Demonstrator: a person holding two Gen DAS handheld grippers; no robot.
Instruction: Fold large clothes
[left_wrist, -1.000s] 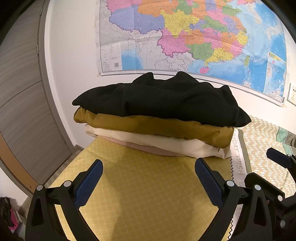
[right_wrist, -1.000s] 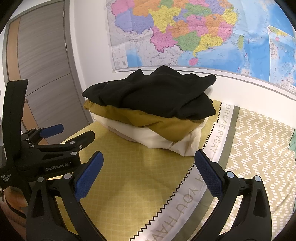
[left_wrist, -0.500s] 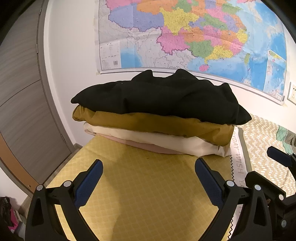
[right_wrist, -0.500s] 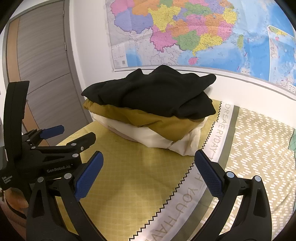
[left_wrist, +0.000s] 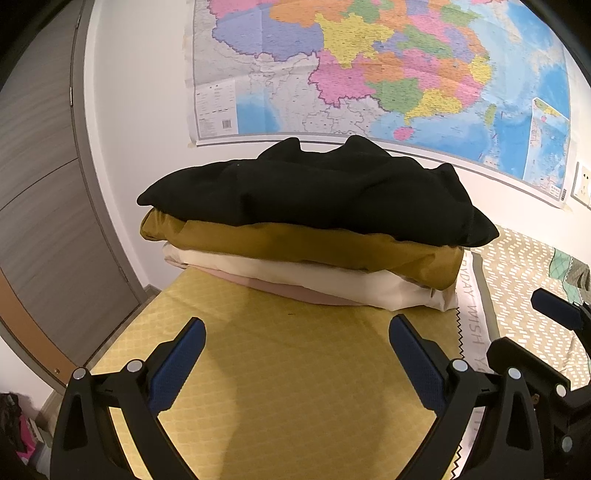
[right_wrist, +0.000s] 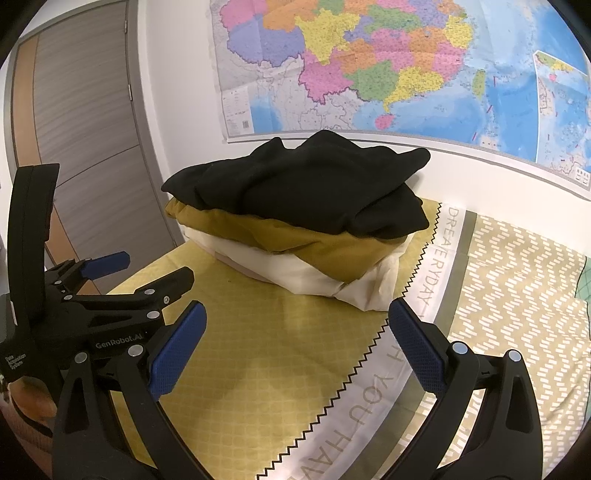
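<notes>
A stack of folded clothes rests on the bed against the wall. On top lies a black garment (left_wrist: 314, 195) (right_wrist: 306, 188), under it a mustard one (left_wrist: 303, 247) (right_wrist: 306, 243), then a cream one (left_wrist: 317, 277) (right_wrist: 295, 273) and a pinkish layer (left_wrist: 295, 291) at the bottom. My left gripper (left_wrist: 295, 354) hovers open over the yellow bedspread (left_wrist: 295, 369), short of the stack, with nothing between its fingers. My right gripper (right_wrist: 295, 343) is open too, just right of the left one, also empty. The left gripper (right_wrist: 122, 273) shows at the left of the right wrist view.
A large coloured map (left_wrist: 369, 74) hangs on the white wall behind the stack. A grey door (right_wrist: 81, 129) stands at the left past the bed's edge. The bedspread's patterned part (right_wrist: 517, 295) stretches to the right, with a green cloth (left_wrist: 569, 266) at its far edge.
Both grippers have drifted very slightly; the stack sits a touch lower and nearer in the left wrist view. Nothing was grasped or released.
</notes>
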